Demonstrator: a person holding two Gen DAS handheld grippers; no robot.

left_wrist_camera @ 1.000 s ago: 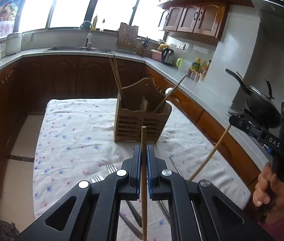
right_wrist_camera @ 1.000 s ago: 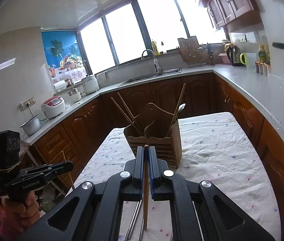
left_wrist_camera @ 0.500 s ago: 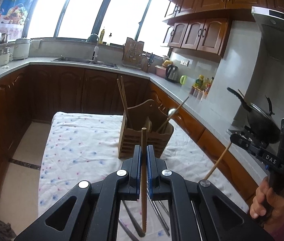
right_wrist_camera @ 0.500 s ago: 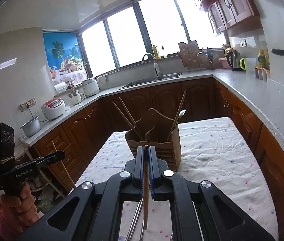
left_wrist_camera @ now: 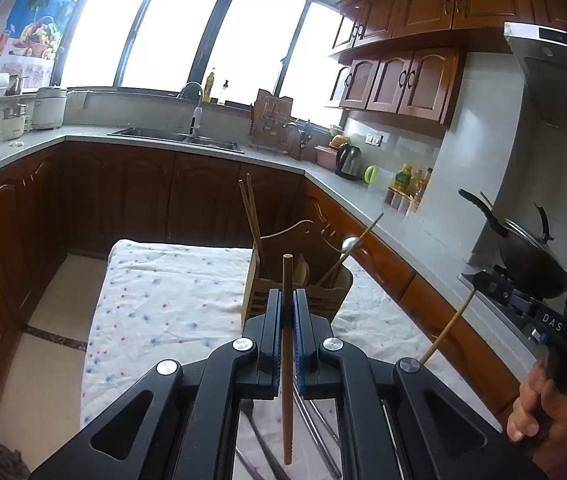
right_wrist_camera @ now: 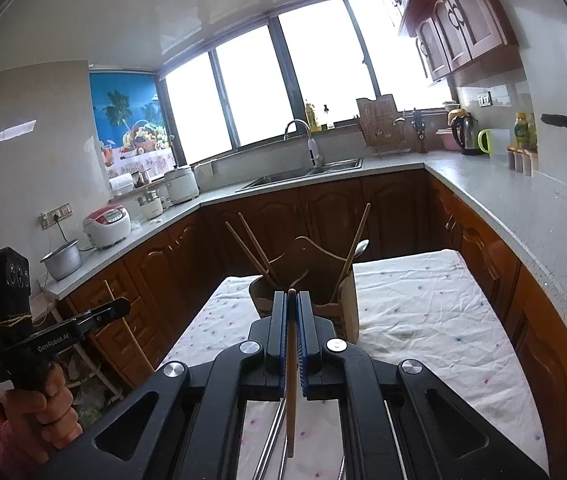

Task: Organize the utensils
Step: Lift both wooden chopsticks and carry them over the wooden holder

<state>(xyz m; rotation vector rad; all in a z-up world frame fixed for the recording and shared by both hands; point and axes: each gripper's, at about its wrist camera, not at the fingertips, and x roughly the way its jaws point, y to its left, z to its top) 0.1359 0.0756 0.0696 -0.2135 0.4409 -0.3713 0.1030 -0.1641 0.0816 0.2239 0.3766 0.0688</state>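
Kitchen table: L tongs & R tongs each pinch upright chopstick short of holder.

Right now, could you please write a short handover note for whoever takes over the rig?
Left gripper: jaws shut on a wooden chopstick, held above the table.
Right gripper: jaws shut on a second chopstick.
The wooden holder stands ahead on the tablecloth, already holding chopsticks and a spoon.
Left to do: drop both chopsticks in, then collect the metal utensils lying below.

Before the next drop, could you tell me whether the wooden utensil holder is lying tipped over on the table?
No, the wooden utensil holder stands upright on the tablecloth, with chopsticks sticking up.
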